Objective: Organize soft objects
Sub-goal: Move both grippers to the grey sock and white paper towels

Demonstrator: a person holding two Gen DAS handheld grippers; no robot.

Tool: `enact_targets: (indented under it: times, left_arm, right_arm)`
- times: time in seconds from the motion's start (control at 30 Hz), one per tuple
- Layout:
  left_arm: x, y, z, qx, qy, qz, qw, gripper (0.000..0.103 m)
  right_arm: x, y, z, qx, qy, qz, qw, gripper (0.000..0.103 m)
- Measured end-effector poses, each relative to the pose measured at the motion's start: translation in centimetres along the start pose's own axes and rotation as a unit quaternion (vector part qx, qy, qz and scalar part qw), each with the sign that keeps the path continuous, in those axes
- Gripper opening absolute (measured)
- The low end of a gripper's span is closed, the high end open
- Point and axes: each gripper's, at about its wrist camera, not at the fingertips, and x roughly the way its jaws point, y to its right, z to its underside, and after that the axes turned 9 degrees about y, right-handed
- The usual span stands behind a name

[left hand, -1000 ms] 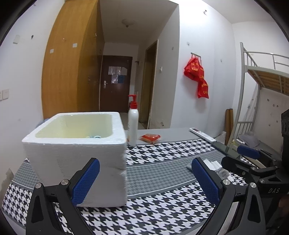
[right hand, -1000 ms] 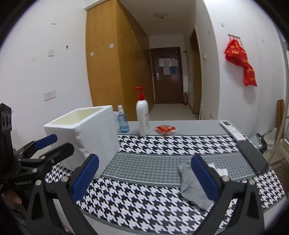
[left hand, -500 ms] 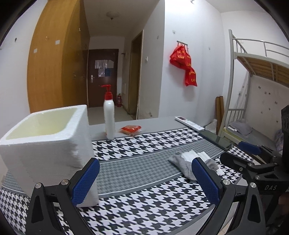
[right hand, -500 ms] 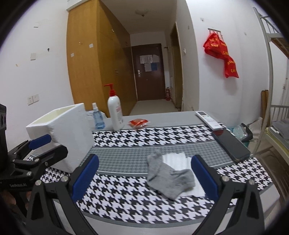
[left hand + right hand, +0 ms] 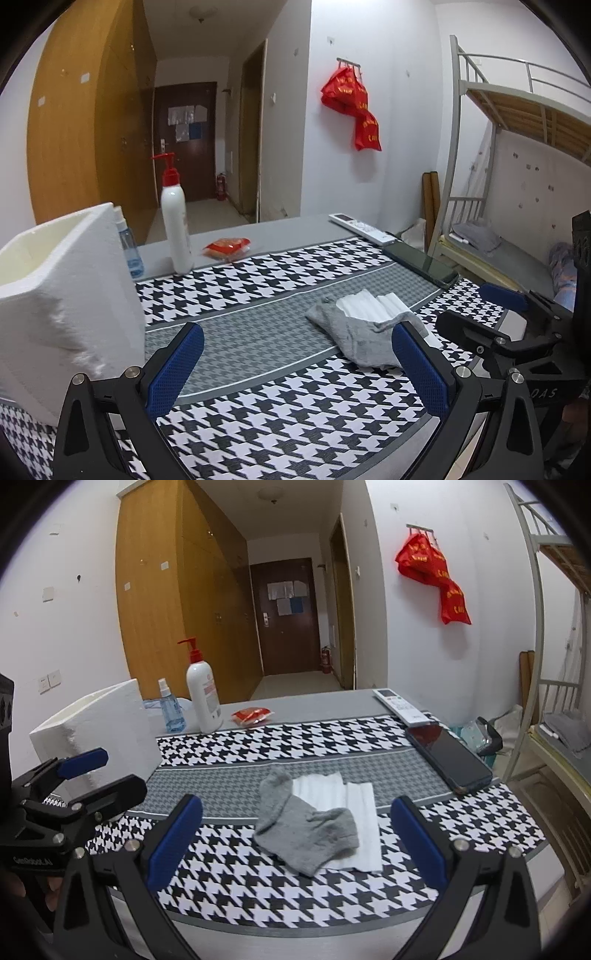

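A crumpled grey sock (image 5: 303, 830) lies on a folded white cloth (image 5: 354, 805) on the houndstooth table mat. In the left wrist view the grey sock (image 5: 354, 332) and white cloth (image 5: 369, 302) sit ahead and to the right. My right gripper (image 5: 295, 849) is open, its blue pads straddling the sock from the near side, above the table. My left gripper (image 5: 295, 373) is open and empty, left of the sock. A white foam box (image 5: 62, 295) stands at the left; the same foam box (image 5: 96, 731) shows in the right wrist view.
A white pump bottle (image 5: 203, 698), a small blue spray bottle (image 5: 170, 709) and a red packet (image 5: 253, 714) stand at the back. A remote (image 5: 402, 705) and a dark phone (image 5: 447, 757) lie at the right. A bunk bed (image 5: 517, 147) is beyond the table's right edge.
Both grippers have swung to the right; the sock and cloth now sit between the right gripper's pads, and the foam box has slid to the left edge of both views.
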Motion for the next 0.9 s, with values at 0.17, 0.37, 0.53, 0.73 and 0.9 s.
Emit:
enact_targets:
  times: [0.17,0.37,0.53,0.73,0.9]
  left_arm:
    - [1.2,0.5,0.2,0.001,-0.015,0.009,0.9998,0.102]
    - [2.4,0.5,0.2,-0.013,-0.029,0.014,0.9994,0.102]
    - [3.2,1.3,0.4,-0.003,-0.041,0.021,0.9989,0.102]
    - [4.4,1.8,0.7,-0.009,-0.057,0.029,0.9979,0.102]
    - [5.3,2.3,0.7,-0.009,-0.068,0.039,0.9969,0.102]
  right_arm:
    - [0.8,1.4,0.4,0.010,-0.012,0.009,1.000,0.103]
    - [1.0,2.2,0.3,0.012,-0.014,0.013,1.000,0.103]
    - [1.1,2.8,0.4,0.017,-0.014,0.014,1.000,0.103]
    - [1.4,3.4,0.5,0.018,-0.019,0.018,0.999,0.103]
    - [1.3,4.2,0.6,0.020,-0.022,0.027,0.999,0.103]
